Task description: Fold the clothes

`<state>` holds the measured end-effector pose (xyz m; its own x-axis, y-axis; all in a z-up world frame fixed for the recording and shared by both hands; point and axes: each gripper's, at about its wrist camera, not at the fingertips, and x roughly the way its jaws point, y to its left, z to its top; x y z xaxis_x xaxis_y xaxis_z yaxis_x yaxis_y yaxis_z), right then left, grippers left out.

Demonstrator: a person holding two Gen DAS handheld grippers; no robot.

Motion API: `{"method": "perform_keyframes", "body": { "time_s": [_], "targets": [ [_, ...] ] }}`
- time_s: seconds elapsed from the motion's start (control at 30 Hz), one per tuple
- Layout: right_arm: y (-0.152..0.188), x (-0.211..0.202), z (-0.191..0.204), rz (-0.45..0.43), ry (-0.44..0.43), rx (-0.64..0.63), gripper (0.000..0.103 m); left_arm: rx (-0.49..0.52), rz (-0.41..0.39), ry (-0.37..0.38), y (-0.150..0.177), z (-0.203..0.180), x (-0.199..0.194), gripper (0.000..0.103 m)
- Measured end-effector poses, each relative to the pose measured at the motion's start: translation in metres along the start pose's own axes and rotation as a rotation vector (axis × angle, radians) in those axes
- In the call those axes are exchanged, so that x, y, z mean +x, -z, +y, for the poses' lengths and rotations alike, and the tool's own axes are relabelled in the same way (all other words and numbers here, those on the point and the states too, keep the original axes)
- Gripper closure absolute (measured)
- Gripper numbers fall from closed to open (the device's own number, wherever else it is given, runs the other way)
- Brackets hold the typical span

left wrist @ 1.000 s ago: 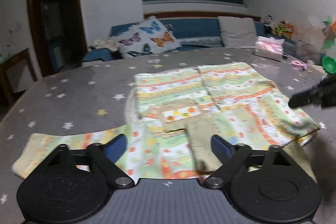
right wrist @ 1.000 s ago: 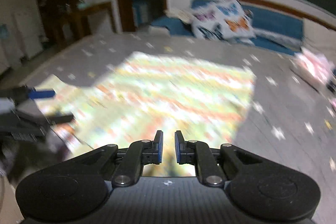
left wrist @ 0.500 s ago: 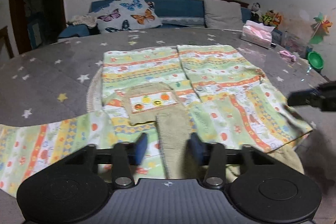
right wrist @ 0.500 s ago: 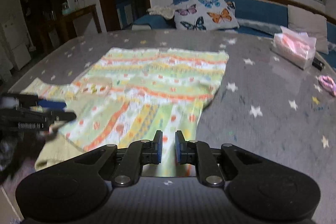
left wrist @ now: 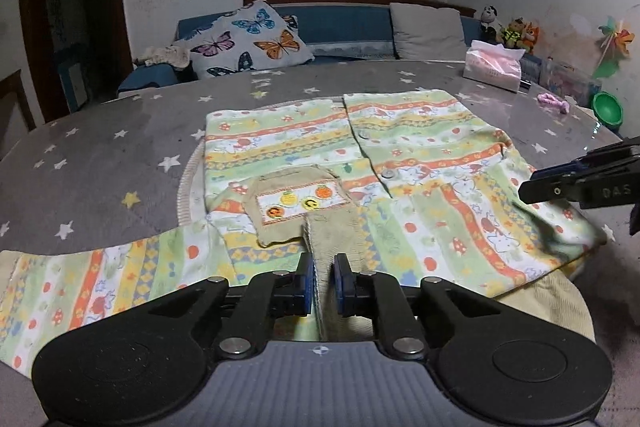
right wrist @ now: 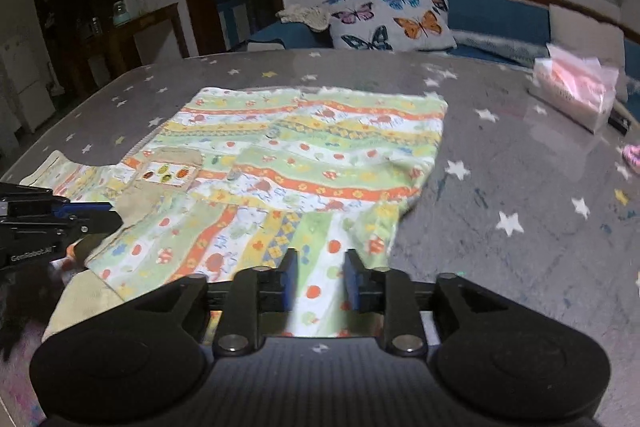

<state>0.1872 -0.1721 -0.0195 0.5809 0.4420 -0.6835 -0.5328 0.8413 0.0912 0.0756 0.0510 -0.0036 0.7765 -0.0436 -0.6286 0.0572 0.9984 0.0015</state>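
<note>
A child's jacket (left wrist: 400, 155) with green, orange and yellow printed stripes lies flat on the grey star-patterned table (left wrist: 100, 167). Its tan corduroy collar (left wrist: 332, 239) and chest pocket (left wrist: 296, 203) face me. One sleeve (left wrist: 100, 279) stretches out to the left. My left gripper (left wrist: 322, 285) is shut on the tan collar strip at the near edge. My right gripper (right wrist: 318, 281) is partly open over the folded right sleeve fabric (right wrist: 320, 247) and grips nothing. The jacket also shows in the right wrist view (right wrist: 312, 155). The right gripper shows at the right edge of the left wrist view (left wrist: 580, 183).
A pink tissue pack (left wrist: 494, 67) and a pink hair tie (left wrist: 552, 101) lie at the table's far right. A green bowl (left wrist: 608, 109) sits beyond them. A butterfly pillow (left wrist: 248, 43) rests on the blue sofa behind the table.
My left gripper has closed from wide open onto the tan collar strip. My right gripper has opened from nearly shut and swung to the jacket's right sleeve.
</note>
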Motion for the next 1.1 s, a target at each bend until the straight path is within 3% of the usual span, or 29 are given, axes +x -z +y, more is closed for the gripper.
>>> {"method": "perform_keyframes", "body": {
  "time_s": [0.03, 0.17, 0.3, 0.7, 1.1],
  "targets": [
    [-0.001, -0.001, 0.004, -0.005, -0.003, -0.015, 0.071, -0.004, -0.004, -0.003, 0.0, 0.002, -0.002, 0.089],
    [-0.003, 0.001, 0.023, -0.003, -0.042, -0.052, 0.07, -0.023, -0.03, -0.04, 0.002, 0.013, -0.015, 0.065],
    [0.0, 0.009, 0.046, 0.005, -0.067, -0.101, 0.069, -0.072, -0.042, -0.099, 0.01, 0.036, -0.03, 0.055],
    [0.006, 0.02, 0.12, 0.007, -0.147, -0.294, 0.068, -0.313, -0.048, -0.364, 0.045, 0.13, -0.071, 0.045],
    [0.004, 0.026, 0.142, 0.006, -0.18, -0.346, 0.068, -0.453, -0.045, -0.486, 0.064, 0.173, -0.086, 0.04]
  ]
}}
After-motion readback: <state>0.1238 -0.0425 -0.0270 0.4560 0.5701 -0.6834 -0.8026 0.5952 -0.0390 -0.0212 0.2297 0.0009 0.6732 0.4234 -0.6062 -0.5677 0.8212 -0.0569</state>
